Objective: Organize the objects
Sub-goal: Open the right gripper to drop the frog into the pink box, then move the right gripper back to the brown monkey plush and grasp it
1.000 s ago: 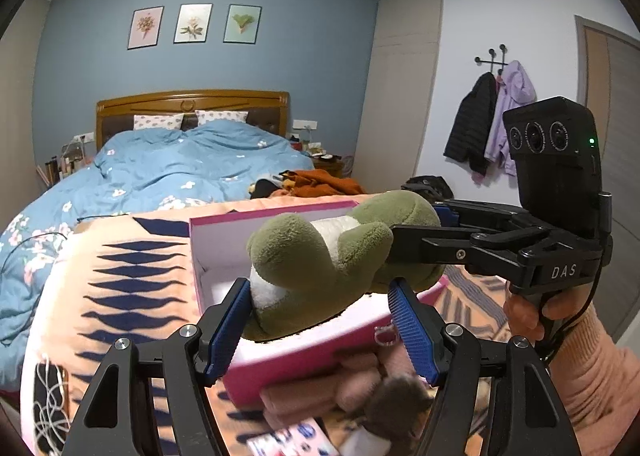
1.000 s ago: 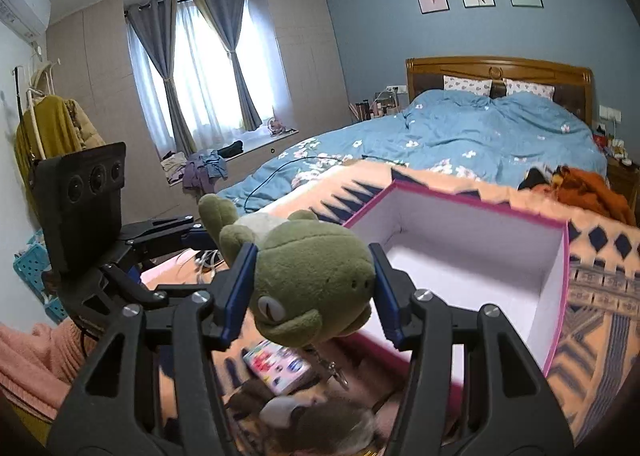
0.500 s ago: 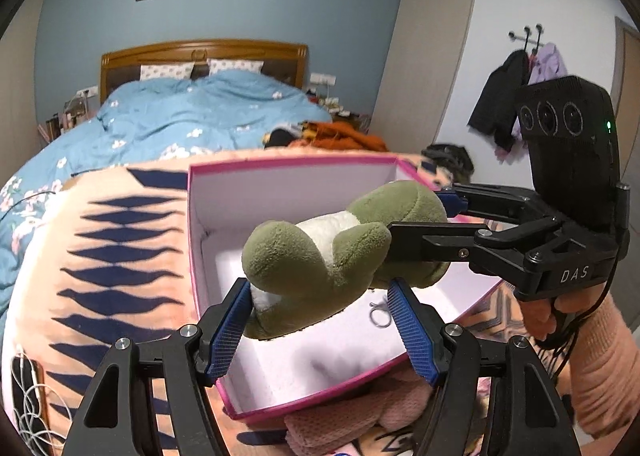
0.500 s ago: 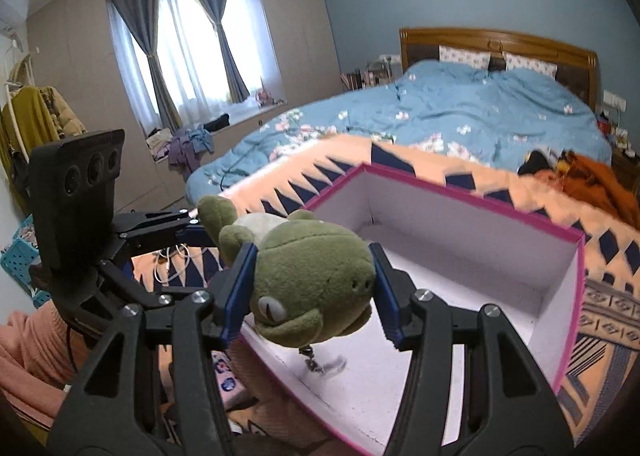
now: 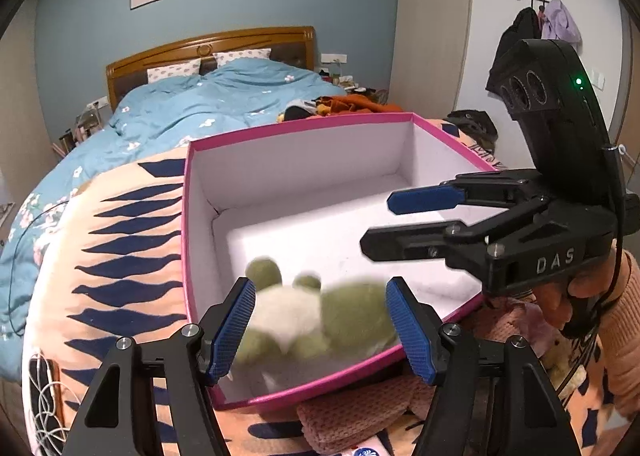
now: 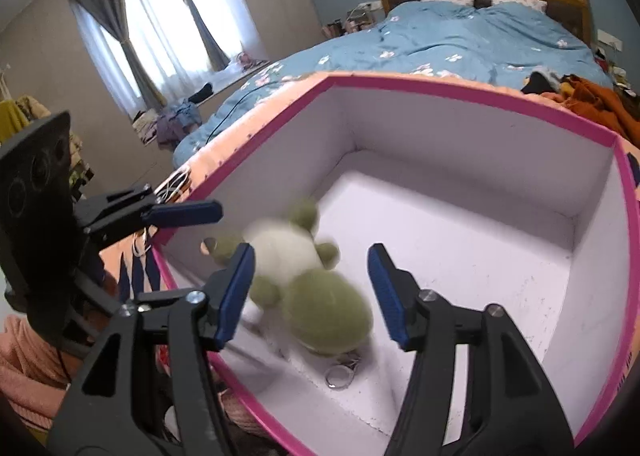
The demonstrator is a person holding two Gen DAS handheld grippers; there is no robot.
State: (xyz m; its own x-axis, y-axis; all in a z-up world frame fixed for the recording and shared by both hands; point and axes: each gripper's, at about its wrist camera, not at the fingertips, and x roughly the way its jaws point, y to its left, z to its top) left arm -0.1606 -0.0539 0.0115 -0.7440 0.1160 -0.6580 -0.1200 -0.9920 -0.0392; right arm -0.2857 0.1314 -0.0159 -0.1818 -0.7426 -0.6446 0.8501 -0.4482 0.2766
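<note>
A green and white plush frog (image 5: 320, 316) lies blurred on the white floor of the pink-rimmed box (image 5: 304, 128), near its front wall. My left gripper (image 5: 320, 320) stands open, its blue pads either side of the frog without pressing it. In the right wrist view the frog (image 6: 316, 296) lies belly up below my right gripper (image 6: 310, 288), whose jaws are opening and clear of it. A metal key ring (image 6: 342, 372) lies by the frog's head. My right gripper (image 5: 394, 222) hangs over the right half of the box (image 6: 460, 90).
The box sits on an orange blanket with dark blue zigzags (image 5: 120, 240), spread over a bed with a blue duvet (image 5: 224, 100). A pink knitted item (image 5: 360, 408) lies in front of the box. A white cable (image 5: 44, 396) is at the left. A person's hand (image 5: 580, 288) holds the right gripper.
The right gripper's jaws have spread and the frog has dropped from them onto the box floor. Both grippers have sunk and tilted toward the box.
</note>
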